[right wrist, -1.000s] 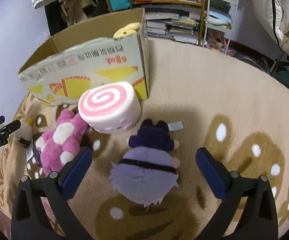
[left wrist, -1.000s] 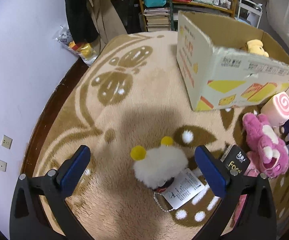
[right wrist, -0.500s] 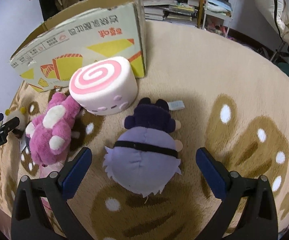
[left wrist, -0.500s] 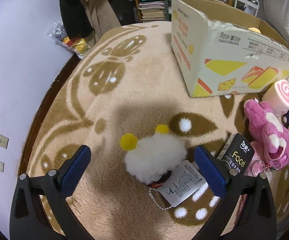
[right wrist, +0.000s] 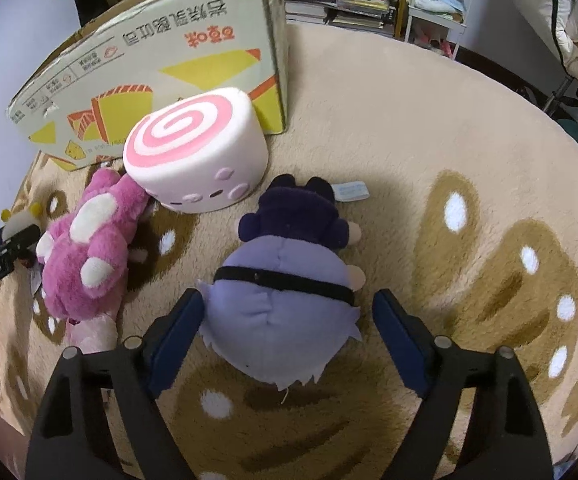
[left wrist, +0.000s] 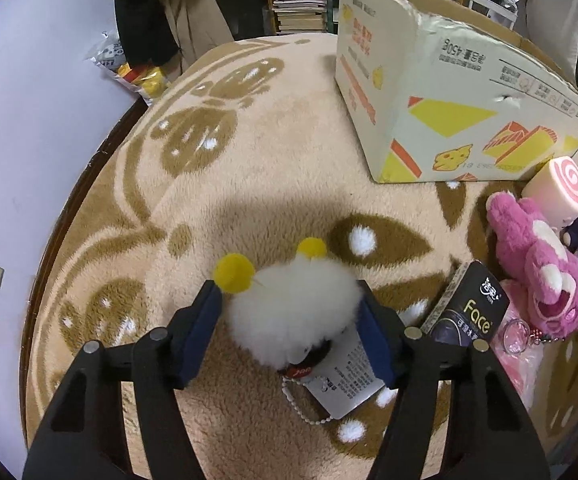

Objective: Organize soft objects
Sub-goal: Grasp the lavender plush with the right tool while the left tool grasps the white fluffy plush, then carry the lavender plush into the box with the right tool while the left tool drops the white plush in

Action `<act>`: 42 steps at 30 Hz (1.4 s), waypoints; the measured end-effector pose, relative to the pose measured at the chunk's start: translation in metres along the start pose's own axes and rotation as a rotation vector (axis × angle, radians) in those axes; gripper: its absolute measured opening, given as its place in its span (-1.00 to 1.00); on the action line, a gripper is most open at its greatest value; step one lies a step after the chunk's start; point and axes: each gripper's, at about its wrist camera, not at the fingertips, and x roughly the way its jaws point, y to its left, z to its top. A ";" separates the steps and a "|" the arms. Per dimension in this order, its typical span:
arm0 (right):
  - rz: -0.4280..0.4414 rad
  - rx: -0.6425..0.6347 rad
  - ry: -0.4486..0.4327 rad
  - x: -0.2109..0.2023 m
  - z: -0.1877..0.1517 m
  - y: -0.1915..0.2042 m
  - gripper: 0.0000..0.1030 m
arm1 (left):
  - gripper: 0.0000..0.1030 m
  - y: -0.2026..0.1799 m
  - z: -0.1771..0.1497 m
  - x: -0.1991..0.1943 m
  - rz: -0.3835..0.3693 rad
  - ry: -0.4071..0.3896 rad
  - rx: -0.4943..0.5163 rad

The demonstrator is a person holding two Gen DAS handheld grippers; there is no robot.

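A white fluffy toy [left wrist: 293, 312] with two yellow pompoms and a paper tag [left wrist: 345, 380] lies on the beige rug. My left gripper [left wrist: 287, 286] straddles it from above, jaws closing. The blue pads reach the edge of its fluff without squeezing it. In the right wrist view a purple plush doll [right wrist: 285, 312] lies face down between the fingers of my right gripper [right wrist: 287, 294]. Those jaws are closing too. The left pad brushes the doll's hair and a gap shows at the right pad. An open cardboard box [left wrist: 449, 92] stands behind.
A pink bear [right wrist: 89, 252] and a pink-swirl roll cushion [right wrist: 197, 152] lie in front of the box [right wrist: 149, 60]. A black packet [left wrist: 469, 308] and a pink pouch with a keyring [left wrist: 517, 332] sit right of the white toy. The wall runs along the rug's left edge; shelves stand behind.
Both pairs of jaws have narrowed from wide open, the left around the white toy and the right around the purple doll. The right gripper has sunk closer to its doll.
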 end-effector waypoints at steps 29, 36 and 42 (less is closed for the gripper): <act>0.065 -0.020 -0.197 -0.052 0.002 0.014 0.32 | -0.39 0.012 -0.020 -0.052 0.008 -0.155 -0.057; 0.085 -0.016 -0.295 -0.076 0.012 0.009 0.32 | -0.39 0.005 -0.007 -0.094 0.015 -0.282 -0.043; 0.079 -0.034 -0.362 -0.097 0.024 0.014 0.33 | -0.39 -0.015 0.012 -0.128 0.001 -0.379 0.026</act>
